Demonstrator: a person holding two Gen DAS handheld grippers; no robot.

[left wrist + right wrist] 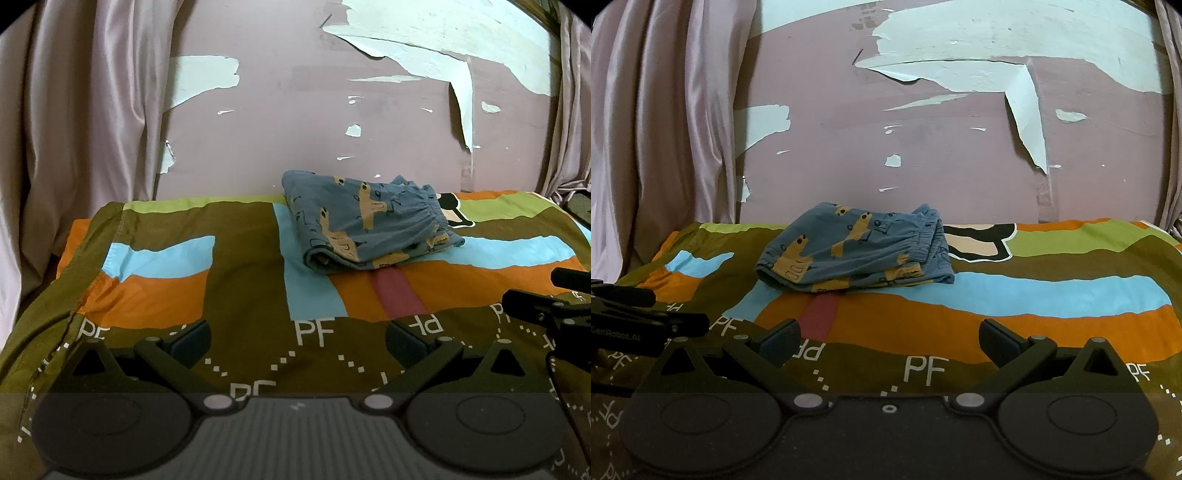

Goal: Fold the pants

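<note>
The pants (364, 221) are blue with tan animal prints. They lie folded in a compact bundle on the colourful bedsheet (240, 266), near the far edge by the wall; the right wrist view shows them too (857, 247). My left gripper (297, 341) is open and empty, low over the sheet, well short of the pants. My right gripper (888, 341) is open and empty too, also short of the pants. Each gripper shows at the edge of the other's view: the right one (554, 306), the left one (646, 321).
A pink wall with peeling paint (314, 110) stands right behind the bed. Pale curtains hang at the left (74, 129) and the right (572, 129). The sheet drops off at the left edge (74, 258).
</note>
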